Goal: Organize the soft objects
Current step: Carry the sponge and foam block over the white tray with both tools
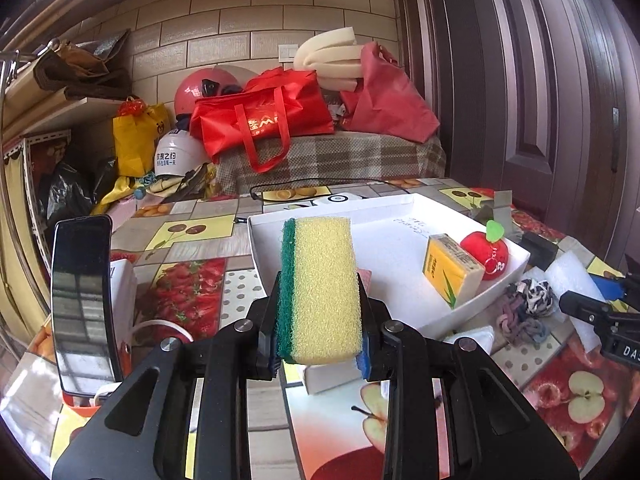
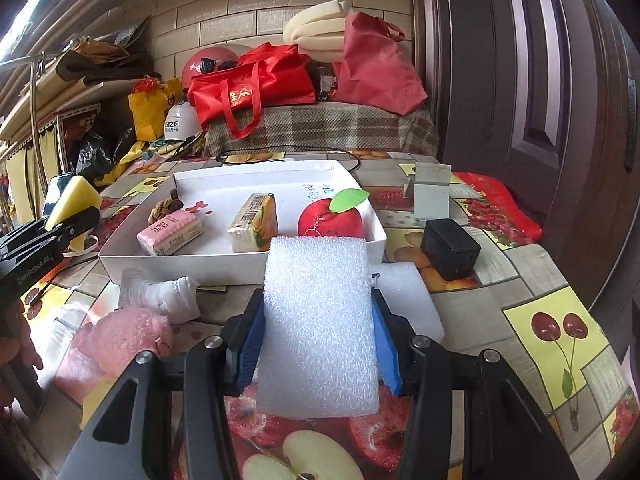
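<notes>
I had the left gripper [image 1: 320,320] clamped on a sponge [image 1: 320,288], yellow with a green scouring face, held upright above the table [image 2: 540,280] just short of the tray [image 1: 384,248]. My right gripper [image 2: 318,344] was clamped on a white foam block [image 2: 318,324], also held in front of the tray's near wall, with a second foam slab [image 2: 412,292] lying flat on the cloth just right of it. The tray, a shallow white cardboard one, sat mid-table on an oilcloth printed with apples, cherries and strawberries. Inside it I could see a pink tissue pack [image 2: 170,232] at the left, a small brown knot of cord [image 2: 164,206] behind that, a yellow tissue pack [image 2: 256,222] in the middle, and a red plush apple [image 2: 330,218] with a green leaf at the right. Outside the tray, near its front-left corner, lay a white sock [image 2: 176,292] and a pink plush [image 2: 128,332]; a black box [image 2: 450,248] stood just right of the tray. A phone [image 1: 82,300] stood upright well left of the tray. Behind the tray, beyond the table's far edge, a plaid-covered bench held red bags [image 1: 260,120], rolled foam [image 1: 328,60] and a red helmet [image 1: 204,92] against a tiled wall, with a dark wooden door [image 1: 540,80] to the right.
</notes>
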A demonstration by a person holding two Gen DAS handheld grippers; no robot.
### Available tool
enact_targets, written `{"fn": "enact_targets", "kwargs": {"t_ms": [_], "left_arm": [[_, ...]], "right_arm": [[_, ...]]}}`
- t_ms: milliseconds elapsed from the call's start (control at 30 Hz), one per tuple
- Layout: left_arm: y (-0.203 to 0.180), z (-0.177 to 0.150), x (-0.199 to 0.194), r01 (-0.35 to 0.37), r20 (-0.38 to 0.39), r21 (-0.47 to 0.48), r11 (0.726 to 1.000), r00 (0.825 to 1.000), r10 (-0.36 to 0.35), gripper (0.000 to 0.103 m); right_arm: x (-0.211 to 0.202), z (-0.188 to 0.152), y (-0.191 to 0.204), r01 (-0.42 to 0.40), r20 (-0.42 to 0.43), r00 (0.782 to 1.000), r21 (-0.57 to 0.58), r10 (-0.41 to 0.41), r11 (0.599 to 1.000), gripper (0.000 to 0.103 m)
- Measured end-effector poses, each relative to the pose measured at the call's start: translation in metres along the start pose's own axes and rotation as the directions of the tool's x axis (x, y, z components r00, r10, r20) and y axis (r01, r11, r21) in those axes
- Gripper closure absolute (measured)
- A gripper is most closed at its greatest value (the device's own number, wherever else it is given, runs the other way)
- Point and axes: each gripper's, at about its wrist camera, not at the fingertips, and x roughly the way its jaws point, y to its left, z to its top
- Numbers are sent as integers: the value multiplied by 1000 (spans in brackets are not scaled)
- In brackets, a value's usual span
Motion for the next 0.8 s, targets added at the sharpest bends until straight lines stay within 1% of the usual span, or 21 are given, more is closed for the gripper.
{"fn": "enact_targets", "kwargs": {"t_ms": [300, 400, 533, 633, 800], "left_arm": [[2, 17, 40, -33, 6, -34, 999, 999, 33, 76], [6, 20, 46, -46, 8, -57, 997, 999, 46, 76], [11, 23, 52, -56, 19, -87, 995, 998, 58, 76], [12, 26, 56, -62, 26, -90, 994, 998, 65, 76], [10, 29, 62, -59, 33, -78, 995, 998, 62, 76]], "right_arm": [[23, 14, 26, -39, -3, 999, -38, 39, 999, 54], [31, 17, 33, -56, -18, 998, -51, 55, 997, 54], [46, 21, 41, -74, -65, 995, -68, 69, 995, 54], [57, 25, 45, -77, -82, 994, -61, 72, 995, 54], [72, 38, 48, -64, -61, 996, -26, 62, 998, 54]]}}
